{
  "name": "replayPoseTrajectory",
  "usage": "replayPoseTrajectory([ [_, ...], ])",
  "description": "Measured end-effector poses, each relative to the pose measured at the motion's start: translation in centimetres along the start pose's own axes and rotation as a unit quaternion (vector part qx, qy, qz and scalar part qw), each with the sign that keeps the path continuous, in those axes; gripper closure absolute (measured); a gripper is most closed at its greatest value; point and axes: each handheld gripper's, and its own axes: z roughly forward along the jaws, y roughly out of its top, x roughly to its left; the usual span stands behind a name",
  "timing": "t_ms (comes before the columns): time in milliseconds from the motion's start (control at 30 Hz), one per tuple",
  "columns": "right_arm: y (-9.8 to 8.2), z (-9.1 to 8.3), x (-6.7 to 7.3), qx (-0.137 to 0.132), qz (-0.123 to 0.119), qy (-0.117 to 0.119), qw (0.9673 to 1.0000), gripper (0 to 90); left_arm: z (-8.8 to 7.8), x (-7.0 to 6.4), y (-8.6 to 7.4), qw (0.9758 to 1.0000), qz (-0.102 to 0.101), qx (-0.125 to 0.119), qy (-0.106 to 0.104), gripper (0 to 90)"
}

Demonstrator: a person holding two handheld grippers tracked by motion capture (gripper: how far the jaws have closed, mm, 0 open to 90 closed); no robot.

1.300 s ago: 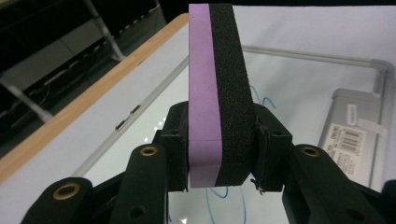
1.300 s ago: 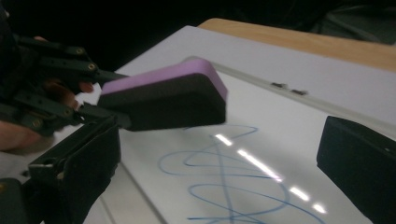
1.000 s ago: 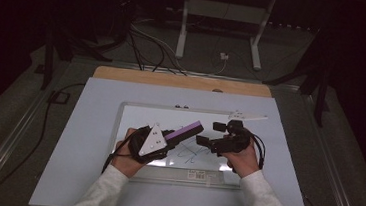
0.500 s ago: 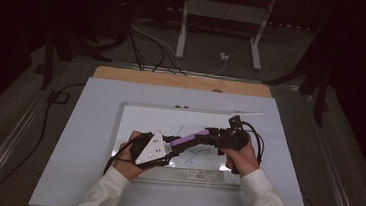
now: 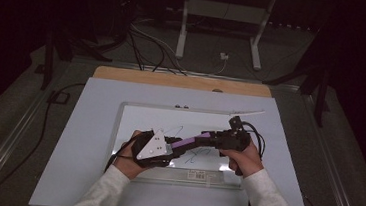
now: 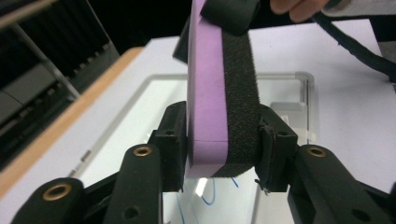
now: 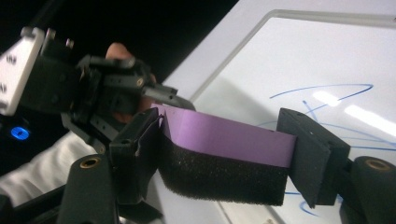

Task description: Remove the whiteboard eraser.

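since a second ago the purple eraser has passed from the left tool alone to both tools, the right tool having come in and taken its far end, and it now lies lower and flatter over the whiteboard; the eraser is a purple foam block with a black felt face, held in the air just above the board's blue pen marks; the left tool is clenched on the near end, one jaw against the purple side and the other against the black felt, the block rising between them in the left gripper view; the right tool is closed on the other end, its jaws pressing the two short ends of the block in the right gripper view, purple side up and felt below; in the high view the two hands sit close together, left hand at the board's lower left, right hand at its lower right; the whiteboard lies on the pale tabletop, a wooden strip along the far edge.
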Motion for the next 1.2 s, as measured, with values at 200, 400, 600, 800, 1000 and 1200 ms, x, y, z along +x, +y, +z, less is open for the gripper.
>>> replayPoseTrajectory([
  [200,-0.2,-0.1,0.7,-0.002,-0.036,-0.018,0.9992,34.5,0.3,0.5,-0.4,0.9993,-0.031,0.012,-0.015,55.2],
  [400,-0.6,0.2,1.5,-0.024,-0.098,-0.055,0.9934,35.4,0.7,1.3,-1.0,0.9966,-0.076,0.03,-0.01,46.2],
  [600,-0.9,0.8,1.5,-0.05,-0.13,-0.103,0.9849,36.0,1.0,2.2,-2.2,0.9902,-0.132,0.047,-0.003,38.5],
  [800,-1.5,1.7,0.5,-0.065,-0.147,-0.18,0.9705,36.4,0.6,2.6,-3.2,0.9867,-0.157,0.044,0.006,35.5],
  [1000,-1.7,2.7,0.1,-0.06,-0.159,-0.214,0.9619,36.4,0.1,2.9,-3.1,0.9844,-0.173,0.028,0.017,34.8],
  [1200,-1.9,3.8,-0.4,-0.051,-0.179,-0.249,0.9506,36.3,-0.6,3.1,-3.5,0.9775,-0.202,0.022,0.055,18.0],
])
